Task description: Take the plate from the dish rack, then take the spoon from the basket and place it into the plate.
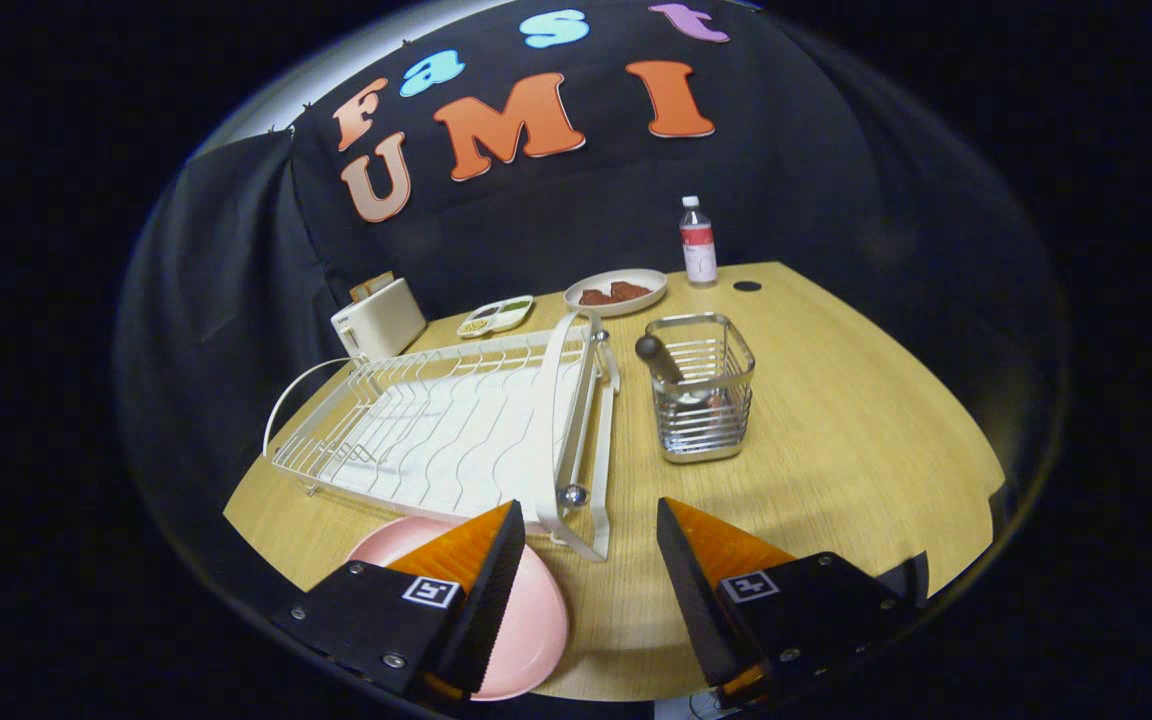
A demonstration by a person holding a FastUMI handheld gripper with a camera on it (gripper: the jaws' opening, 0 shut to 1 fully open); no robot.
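A pink plate [526,620] lies flat on the wooden table [836,450], in front of the white dish rack [456,430] and partly under my left finger. The rack holds no dishes. A wire metal basket [702,400] stands to the right of the rack, well beyond my fingers. A spoon with a dark handle [658,362] leans inside it, handle end up and to the left. My gripper [591,520] hovers above the table's near edge, open, with nothing between its fingers.
A white toaster [378,318] sits behind the rack at the back left. A small divided dish [494,315], a plate with brown food [616,292] and a water bottle [698,242] stand along the back. Bare wood lies right of the basket.
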